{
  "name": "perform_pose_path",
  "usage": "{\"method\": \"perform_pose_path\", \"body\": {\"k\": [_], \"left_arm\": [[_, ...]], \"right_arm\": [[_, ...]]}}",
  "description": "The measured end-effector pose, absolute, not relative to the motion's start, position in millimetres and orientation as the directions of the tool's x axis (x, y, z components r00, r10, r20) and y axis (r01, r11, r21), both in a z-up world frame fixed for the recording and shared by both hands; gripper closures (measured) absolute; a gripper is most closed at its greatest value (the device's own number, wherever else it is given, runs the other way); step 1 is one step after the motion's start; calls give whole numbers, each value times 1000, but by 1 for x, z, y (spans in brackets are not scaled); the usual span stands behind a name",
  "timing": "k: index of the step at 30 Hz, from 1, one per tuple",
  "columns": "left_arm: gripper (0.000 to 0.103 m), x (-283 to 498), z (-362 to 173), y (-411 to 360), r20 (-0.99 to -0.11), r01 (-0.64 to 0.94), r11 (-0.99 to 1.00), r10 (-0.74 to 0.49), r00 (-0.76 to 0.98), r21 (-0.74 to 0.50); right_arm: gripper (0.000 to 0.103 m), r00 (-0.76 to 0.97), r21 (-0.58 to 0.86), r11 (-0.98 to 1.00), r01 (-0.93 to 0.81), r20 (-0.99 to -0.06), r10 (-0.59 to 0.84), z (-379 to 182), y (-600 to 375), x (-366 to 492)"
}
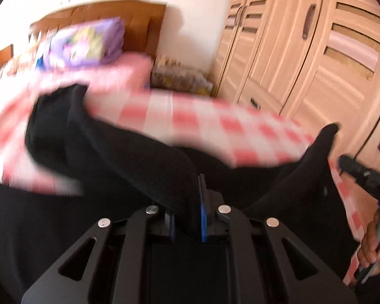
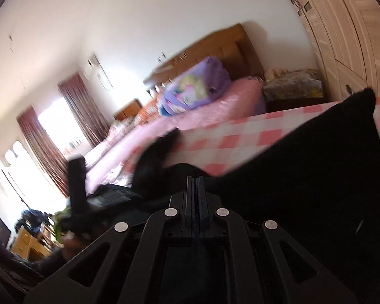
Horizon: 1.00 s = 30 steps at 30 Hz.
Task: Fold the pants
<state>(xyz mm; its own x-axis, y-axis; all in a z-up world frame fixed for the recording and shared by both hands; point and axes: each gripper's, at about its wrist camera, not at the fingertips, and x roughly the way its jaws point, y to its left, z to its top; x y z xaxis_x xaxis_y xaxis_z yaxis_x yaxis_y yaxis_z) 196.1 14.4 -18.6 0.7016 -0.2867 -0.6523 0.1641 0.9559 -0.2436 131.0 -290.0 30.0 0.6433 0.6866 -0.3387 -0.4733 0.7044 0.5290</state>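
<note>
Black pants (image 1: 119,157) hang lifted above the pink-and-white checked bedsheet (image 1: 215,126). My left gripper (image 1: 187,202) is shut on a thick fold of the pants between its blue pads. In the right wrist view my right gripper (image 2: 195,185) has its jaws pressed together on the pants (image 2: 304,172), which spread out to the right. The right gripper also shows at the right edge of the left wrist view (image 1: 362,174), held in a hand. The left gripper appears at the left of the right wrist view (image 2: 77,187). Both views are motion-blurred.
A purple folded quilt (image 1: 88,43) lies at the wooden headboard (image 1: 139,17). A beige wardrobe (image 1: 304,50) stands to the right of the bed. A cluttered bedside table (image 2: 291,86) sits between them. A curtained window (image 2: 50,126) is at the left.
</note>
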Motion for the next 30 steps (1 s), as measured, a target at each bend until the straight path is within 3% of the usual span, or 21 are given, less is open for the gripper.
{"method": "perform_pose_path", "body": {"k": [4, 6, 9, 11, 12, 13, 15, 17, 26, 28, 30], "left_arm": [[88, 186, -44, 20, -678, 167, 956, -288, 677, -240], [87, 188, -45, 22, -673, 170, 956, -291, 680, -241], [79, 179, -39, 37, -653, 148, 930, -343, 675, -336], [49, 159, -25, 45, -611, 136, 901, -385, 692, -413], [18, 148, -15, 47, -575, 163, 873, -433, 695, -460], [1, 135, -7, 48, -522, 212, 822, -511, 683, -528], [2, 110, 9, 47, -323, 328, 609, -717, 618, -722], [2, 96, 21, 40, -206, 385, 503, -775, 598, -774], [2, 79, 29, -13, 1, 497, 279, -871, 491, -822], [2, 84, 18, -10, 34, 461, 226, -871, 491, -858], [2, 91, 6, -2, 75, 393, 156, -856, 511, -906]], "right_arm": [[95, 675, 588, 605, -536, -131, 726, 7, -293, 80], [95, 690, 550, 643, -533, -157, 706, 8, -276, 69], [95, 726, 421, 722, -549, -188, 662, 17, -256, 43], [95, 745, 352, 754, -554, -195, 638, 20, -251, 29], [95, 762, 309, 780, -544, -206, 614, 23, -235, 26], [95, 775, 261, 801, -538, -220, 592, 24, -229, 20], [95, 779, 223, 810, -542, -228, 584, 20, -211, 19], [95, 772, 228, 796, -561, -205, 602, 13, -203, 19], [94, 697, 420, 674, -608, -125, 706, 5, -197, 3], [88, 682, 497, 629, -598, -97, 725, -5, -202, 5], [68, 699, 540, 632, -555, -108, 707, -12, -206, 7]]}}
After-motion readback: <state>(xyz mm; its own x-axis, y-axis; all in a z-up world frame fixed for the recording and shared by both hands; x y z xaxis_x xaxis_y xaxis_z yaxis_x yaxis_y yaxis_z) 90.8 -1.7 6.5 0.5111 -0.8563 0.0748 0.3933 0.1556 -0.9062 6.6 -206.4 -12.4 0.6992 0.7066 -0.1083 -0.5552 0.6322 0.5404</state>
